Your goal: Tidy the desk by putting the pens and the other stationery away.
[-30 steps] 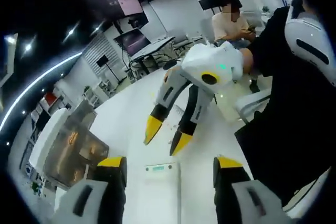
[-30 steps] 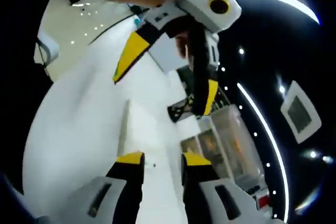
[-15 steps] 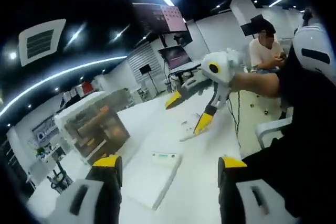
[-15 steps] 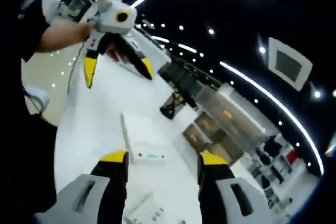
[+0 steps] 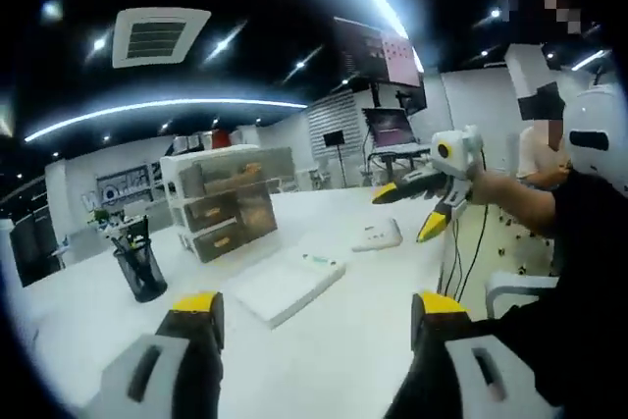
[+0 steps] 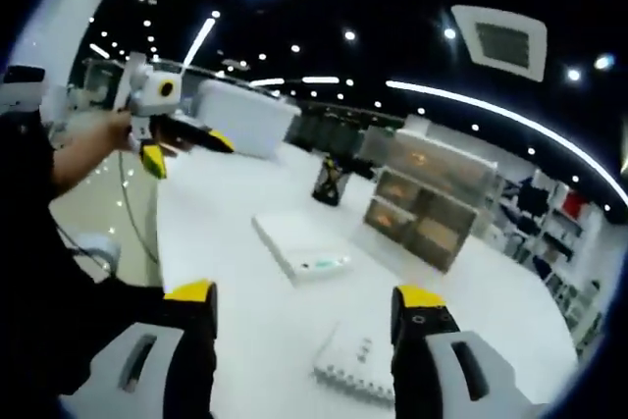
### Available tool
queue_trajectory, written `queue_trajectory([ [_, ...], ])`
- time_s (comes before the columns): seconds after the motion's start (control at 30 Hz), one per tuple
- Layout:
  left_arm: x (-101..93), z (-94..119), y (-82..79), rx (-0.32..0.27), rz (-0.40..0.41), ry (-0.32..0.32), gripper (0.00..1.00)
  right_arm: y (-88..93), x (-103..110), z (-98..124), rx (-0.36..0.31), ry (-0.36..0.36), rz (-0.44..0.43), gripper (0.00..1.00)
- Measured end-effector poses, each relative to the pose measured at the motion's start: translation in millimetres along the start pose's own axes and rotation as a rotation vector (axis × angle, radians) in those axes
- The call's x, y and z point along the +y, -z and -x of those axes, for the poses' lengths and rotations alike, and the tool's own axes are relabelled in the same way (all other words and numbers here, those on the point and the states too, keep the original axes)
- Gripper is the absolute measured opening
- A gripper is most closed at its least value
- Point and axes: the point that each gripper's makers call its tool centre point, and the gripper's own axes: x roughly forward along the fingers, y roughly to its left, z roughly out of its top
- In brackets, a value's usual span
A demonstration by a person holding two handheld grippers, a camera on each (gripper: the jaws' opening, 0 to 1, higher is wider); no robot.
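A black mesh pen holder with pens stands on the white desk. A flat white box lies mid-desk, and a small white keypad-like item lies beyond it. In the left gripper view my left gripper is open above the desk's near side, holding nothing. Out at the right, my right gripper hangs open in the air. The right gripper view shows my right gripper open and empty, with my left gripper open at far left.
A translucent drawer unit stands behind the flat box. A white bin sits at the desk's far end. A person's arm and dark clothing are at the side of each view. Another person sits in the background.
Both cameras have swung level, bringing the whole desk into view. The two grippers have moved apart. My right gripper's jaws stand wider than a second ago.
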Motion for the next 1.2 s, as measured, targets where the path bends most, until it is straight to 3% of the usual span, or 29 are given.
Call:
queue_trajectory([
  [0.27, 3.2, 34.0, 17.3, -0.011, 0.106, -0.092, 0.77, 13.9, 3.3, 20.4, -0.005, -0.001, -0.078, 0.71],
  [0.5, -11.2, 48.7, 32.0, 0.035, 0.121, -0.113, 0.78, 32.3, 4.8, 32.4, 0.066, -0.011, -0.082, 0.73],
  [0.8, -17.7, 46.6, 31.2, 0.039, 0.105, -0.105, 0.77, 25.9, 4.9, 35.6, 0.071, -0.029, -0.069, 0.73],
  [1.2, -36.1, 47.4, 28.7, 0.053, 0.056, -0.071, 0.77, 7.3, -5.1, 23.9, 0.148, -0.110, 0.023, 0.75],
])
